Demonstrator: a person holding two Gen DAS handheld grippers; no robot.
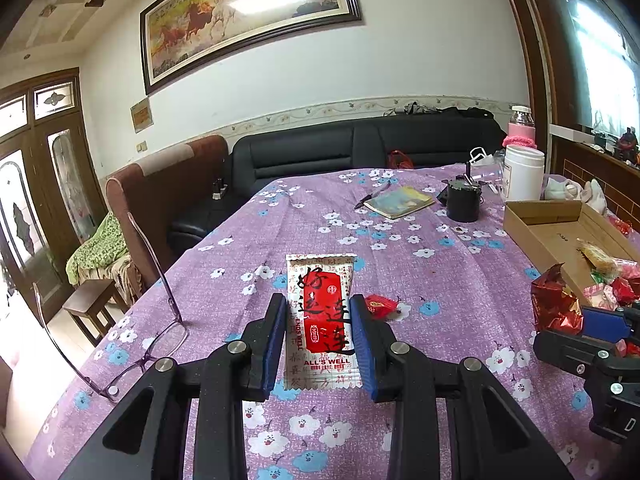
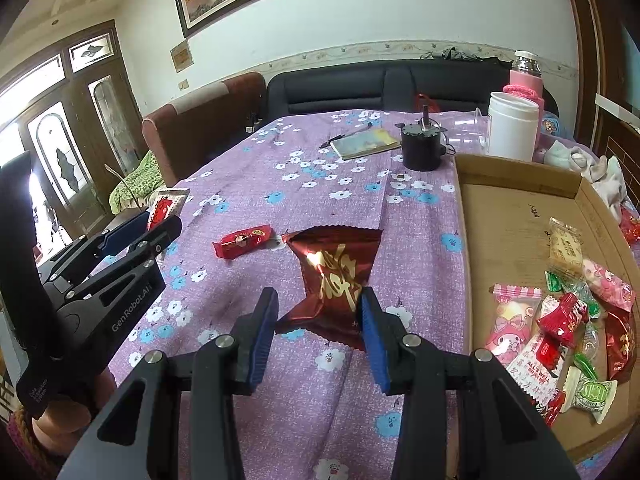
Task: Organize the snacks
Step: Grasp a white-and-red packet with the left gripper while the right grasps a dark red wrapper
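My left gripper (image 1: 319, 300) is shut on a white-and-red snack packet (image 1: 320, 320) printed "ALL'S WELL", its blue pads pressing both long sides. From the right wrist view that gripper (image 2: 160, 220) holds the packet (image 2: 166, 206) above the cloth at the left. My right gripper (image 2: 318, 294) is shut on a crumpled dark red foil packet (image 2: 332, 272) with gold writing, which the left wrist view shows upright (image 1: 554, 306). A small red candy (image 2: 242, 240) lies on the purple floral tablecloth between the two grippers. The cardboard box (image 2: 500, 220) at the right holds several wrapped snacks in its near corner.
Purple-framed glasses (image 1: 152, 340) lie near the table's left edge. Farther back are a notebook with a pen (image 1: 400, 202), a black round device (image 1: 462, 200), a white jar (image 1: 522, 172) and a pink bottle (image 1: 520, 128). Sofas stand behind the table.
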